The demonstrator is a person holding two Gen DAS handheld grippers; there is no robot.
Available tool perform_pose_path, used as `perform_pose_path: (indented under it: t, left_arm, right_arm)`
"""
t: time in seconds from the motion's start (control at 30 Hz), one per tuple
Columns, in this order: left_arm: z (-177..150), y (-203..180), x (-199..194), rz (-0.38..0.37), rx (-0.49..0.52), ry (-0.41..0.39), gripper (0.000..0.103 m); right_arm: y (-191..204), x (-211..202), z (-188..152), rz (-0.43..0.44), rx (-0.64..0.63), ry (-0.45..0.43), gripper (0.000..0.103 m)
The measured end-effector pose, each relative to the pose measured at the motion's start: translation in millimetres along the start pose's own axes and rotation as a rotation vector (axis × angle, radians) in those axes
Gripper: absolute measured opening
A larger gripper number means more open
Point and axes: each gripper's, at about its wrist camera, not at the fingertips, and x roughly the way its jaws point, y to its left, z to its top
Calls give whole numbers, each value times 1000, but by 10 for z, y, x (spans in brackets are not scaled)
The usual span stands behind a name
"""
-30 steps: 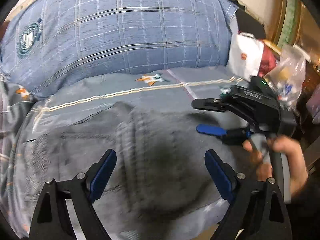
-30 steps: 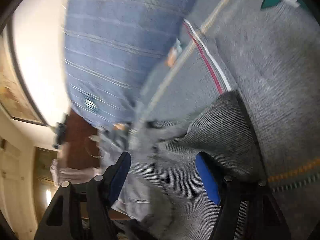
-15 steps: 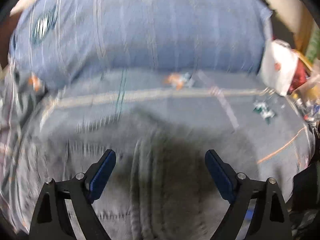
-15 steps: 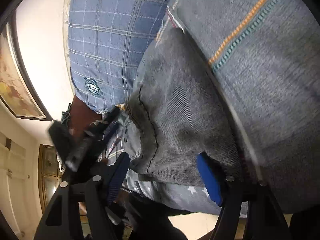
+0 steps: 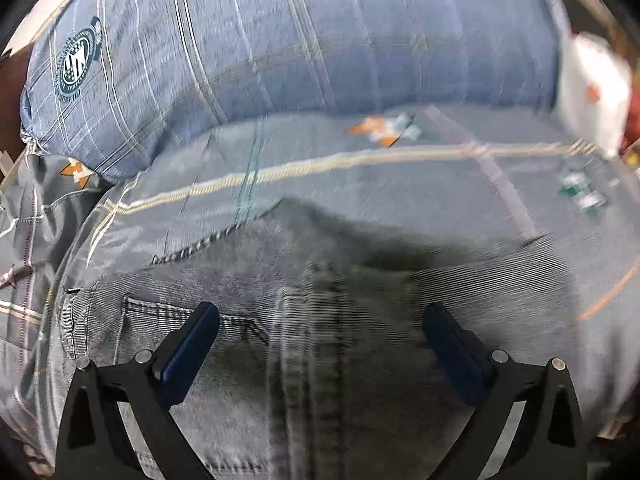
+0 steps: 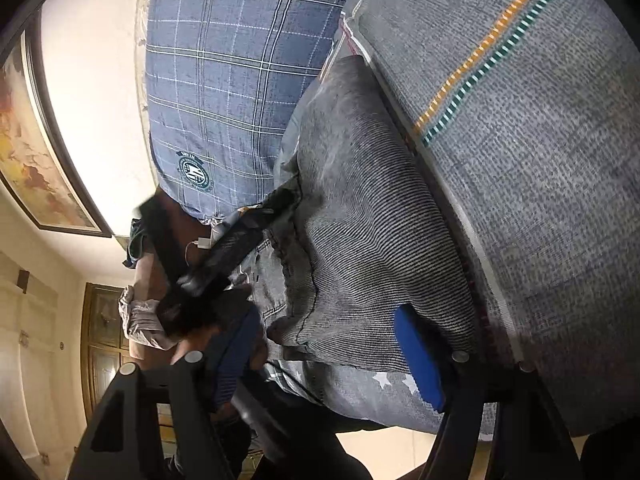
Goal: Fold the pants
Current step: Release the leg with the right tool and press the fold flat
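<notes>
Grey denim pants (image 5: pixel 320 320) lie folded on the grey bedsheet (image 5: pixel 360 188), with a back pocket and a centre seam facing up. My left gripper (image 5: pixel 320 344) is open and empty just above them, its blue pads spread wide over the seam. In the right wrist view the pants (image 6: pixel 360 232) lie near the bed's edge. My right gripper (image 6: pixel 328 360) is open, its right pad beside the pants' near edge. The left gripper (image 6: pixel 224 256) shows there as a blurred black shape over the pants' far side.
A blue plaid pillow (image 5: pixel 280 40) lies behind the pants. A white bag (image 5: pixel 592 88) sits at the far right of the bed. The striped bedsheet (image 6: pixel 540 160) runs along the right. A framed picture (image 6: pixel 36 160) hangs on the wall, above a wooden cabinet (image 6: pixel 104 344).
My left gripper has moved forward and lower over the pants. My right gripper has pulled back off the pants toward the bed's edge and left the left wrist view. Both stay open.
</notes>
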Motion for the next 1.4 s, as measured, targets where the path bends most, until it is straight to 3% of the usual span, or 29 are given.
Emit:
perform_pose_path:
  t: [0.07,0.13,0.2,0.23,0.3,0.33,0.37,0.47,0.5,0.6,0.7,0.77,0.83,0.87,0.97,1.07,1.13,1.2,1.27,1.4]
  left_arm:
    - [-71,27,-293,-69,29,-68,102]
    - [-248,55,-447,-55,67,-119,101]
    - [-435,48,-258,-17,115,-42,102]
    - [-547,47,-4,43,144,47,103]
    - [-591,228,35,-40,39,16,103]
    - [-574,261,19,-42,21,47,102]
    - [-549,272,-21,-45,16,58,102]
    - [-545,256,-308,-63,58,-56,102]
    - [-590,249,-377,-59,77,-77,102]
    - [-803,129,-227,-8,175,0,102]
    - [-898,210,-179,-34,131,-10,103]
    - [-922,221,-201,-44,133,-11,103]
    - [-933,256,-204,-54,131,-18,103]
    - [-929,268,-206,-59,127,-23,103]
    - [-961,317,-207,-67,118,-42,103]
    - [-997,268,-239,-70,116,-44,103]
    - [-999,266,-252,-72,114,-46,103]
    - [-972,268,-207,-68,112,-49,103]
    - [-979,267,-216,-65,115,-52,103]
    - [-941,354,-318,-85,78,-23,103]
  right_arm:
    - [36,0,3,-3,-7,-3,74]
    - [94,-13,-3,4,-19,-10,74]
    - [145,-36,-6,47,-31,-17,74]
    - [153,-64,-18,72,-32,-19,74]
    - [114,-73,-39,30,-19,-28,75]
    - [59,-70,-49,-6,7,-26,75]
    - [3,-89,-62,29,42,-24,75]
    - [158,-200,23,60,16,-45,76]
    - [272,-247,91,91,-12,-63,76]
    - [571,-283,381,76,-84,-99,76]
    - [584,-130,765,70,-80,-81,76]
    - [405,67,1049,21,-34,-59,76]
    - [176,206,1225,-40,10,-58,68]
    - [90,182,1255,-10,47,-79,59]
    - [233,93,1242,-16,18,-94,67]
    - [404,21,1075,37,-47,-85,71]
    - [386,58,973,5,-54,-66,76]
    - [223,161,927,-98,-40,-14,74]
    - [168,93,945,-69,-4,-36,74]
    - [356,-124,750,-22,-72,-74,75]
